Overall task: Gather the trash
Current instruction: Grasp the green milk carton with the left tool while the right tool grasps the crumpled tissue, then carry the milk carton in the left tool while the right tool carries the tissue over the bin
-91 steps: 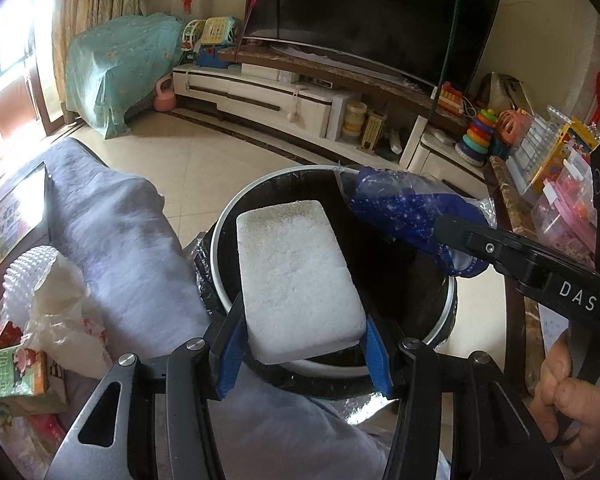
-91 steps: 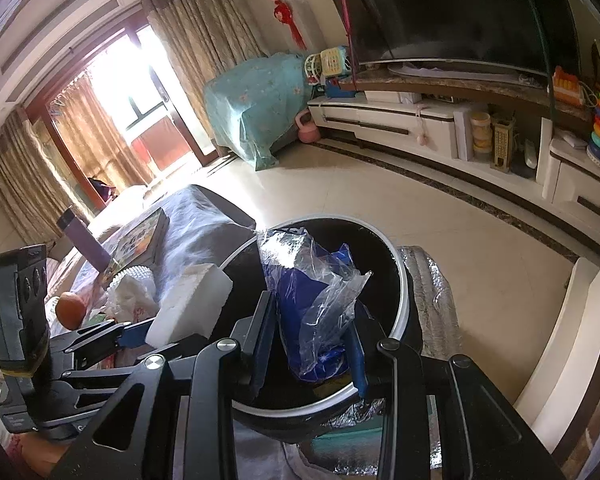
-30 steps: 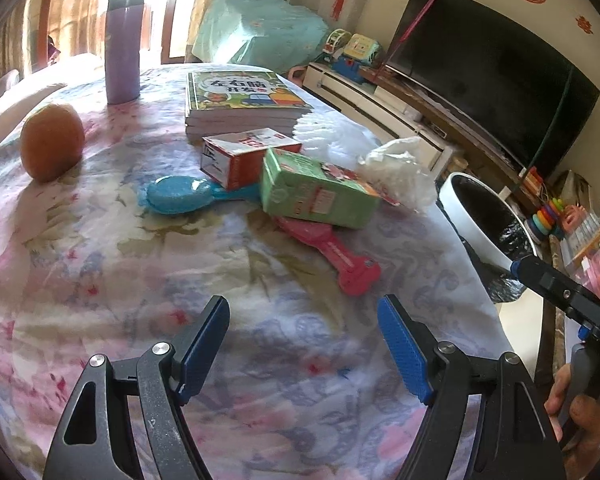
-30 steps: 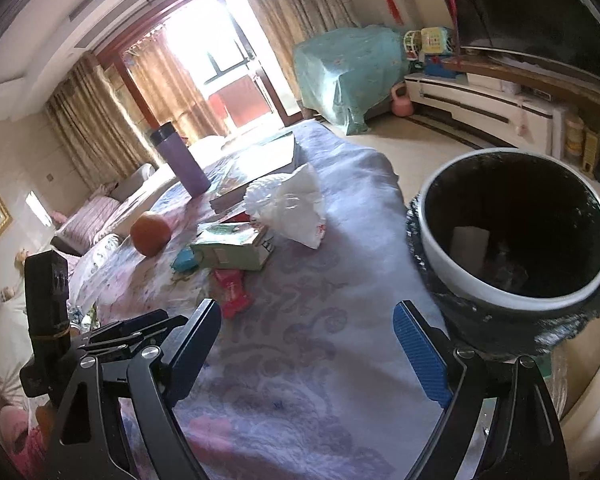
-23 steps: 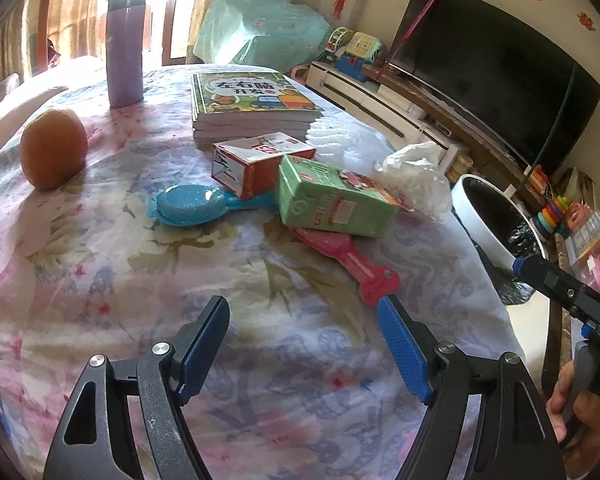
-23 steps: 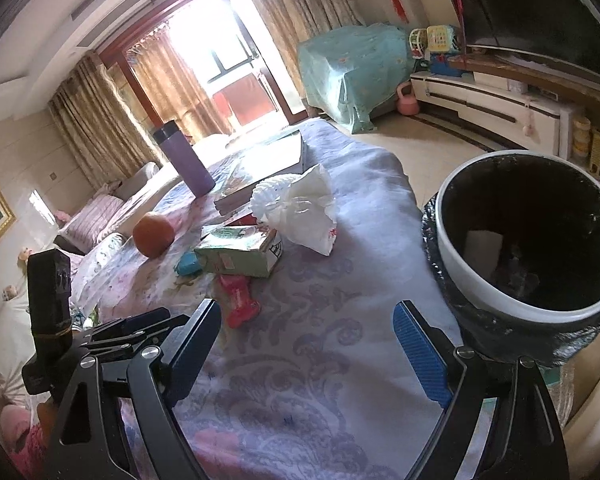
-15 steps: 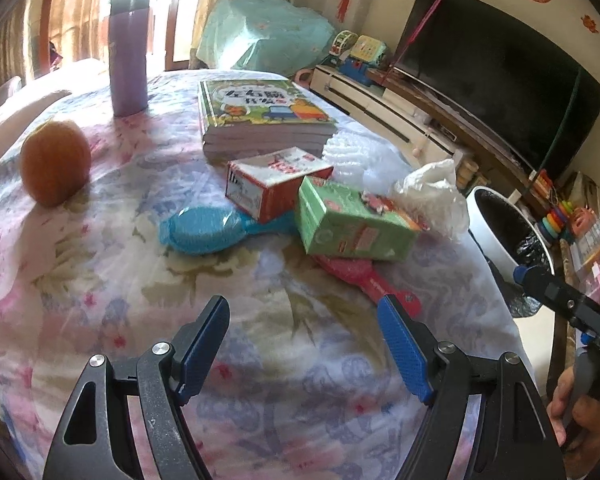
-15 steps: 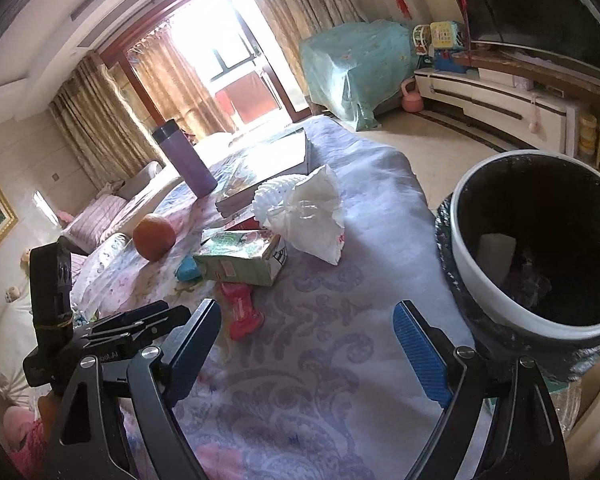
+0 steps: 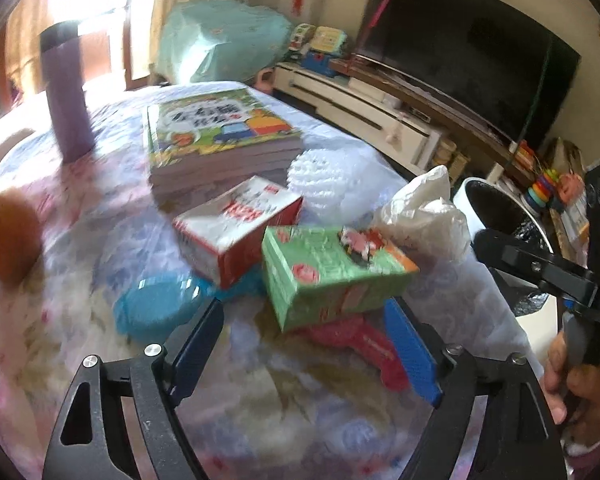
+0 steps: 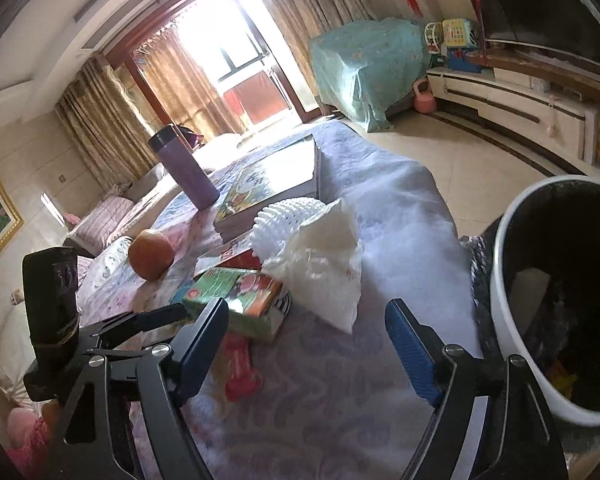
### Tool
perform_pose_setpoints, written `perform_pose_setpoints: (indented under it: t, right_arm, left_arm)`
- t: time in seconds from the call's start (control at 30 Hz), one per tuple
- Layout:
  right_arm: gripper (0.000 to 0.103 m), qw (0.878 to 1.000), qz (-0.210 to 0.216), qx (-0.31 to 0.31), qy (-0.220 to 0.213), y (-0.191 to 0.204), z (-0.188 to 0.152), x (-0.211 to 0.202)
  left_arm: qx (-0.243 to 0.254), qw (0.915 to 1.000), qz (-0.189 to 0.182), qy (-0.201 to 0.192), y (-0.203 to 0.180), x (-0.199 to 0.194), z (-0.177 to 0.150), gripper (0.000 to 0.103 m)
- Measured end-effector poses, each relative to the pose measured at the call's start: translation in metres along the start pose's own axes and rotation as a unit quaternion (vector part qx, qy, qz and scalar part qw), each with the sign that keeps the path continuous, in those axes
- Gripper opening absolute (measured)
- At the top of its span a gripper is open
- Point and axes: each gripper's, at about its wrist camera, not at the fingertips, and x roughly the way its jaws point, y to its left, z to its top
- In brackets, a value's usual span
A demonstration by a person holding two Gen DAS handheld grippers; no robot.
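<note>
Both my tongs are spread and carry nothing: left gripper [image 9: 306,344] has just widened, right gripper [image 10: 308,344] narrowed. The green carton [image 9: 332,272] lies just ahead on the table [image 9: 100,208]. I should straddle its short sides squarely, avoiding the red box [image 9: 236,224].

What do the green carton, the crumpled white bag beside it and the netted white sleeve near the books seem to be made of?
Green carton: looks like printed paperboard with a slightly glossy coat; flat faces, sharp folded edges.
Crumpled white bag: apparently thin plastic film; translucent, shiny creases, holds peaked folds.
Netted white sleeve: probably soft foam mesh, matte; open lattice shows, though motion blur leaves it uncertain.
</note>
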Motion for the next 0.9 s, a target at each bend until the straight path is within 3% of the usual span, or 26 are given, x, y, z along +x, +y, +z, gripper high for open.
perform_pose_setpoints:
  t: [0.13,0.23,0.3,0.43,0.53,0.9]
  right_arm:
    - [0.069,1.0,0.008,0.005,0.008,-0.006,0.007,0.01]
    - [0.047,1.0,0.01,0.012,0.016,-0.009,0.008,0.016]
    - [0.024,1.0,0.006,0.011,0.021,-0.01,0.008,0.018]
    - [0.02,1.0,0.008,0.014,0.019,-0.011,0.005,0.014]
    - [0.017,1.0,0.007,0.016,0.014,-0.013,0.002,0.007]
    - [0.013,1.0,0.011,0.026,0.005,-0.015,-0.013,-0.02]
  left_arm:
    - [0.039,0.9991,-0.012,0.011,-0.001,0.018,0.011,0.083]
    - [0.057,0.9977,-0.025,0.025,-0.004,0.031,0.016,0.084]
    - [0.064,0.9968,-0.035,0.031,-0.007,0.038,0.019,0.083]
    - [0.075,0.996,-0.045,0.017,-0.01,0.038,0.02,0.081]
    - [0.073,0.9959,-0.052,0.013,-0.012,0.034,0.016,0.059]
    - [0.069,0.995,-0.072,-0.002,-0.029,-0.01,-0.024,0.057]
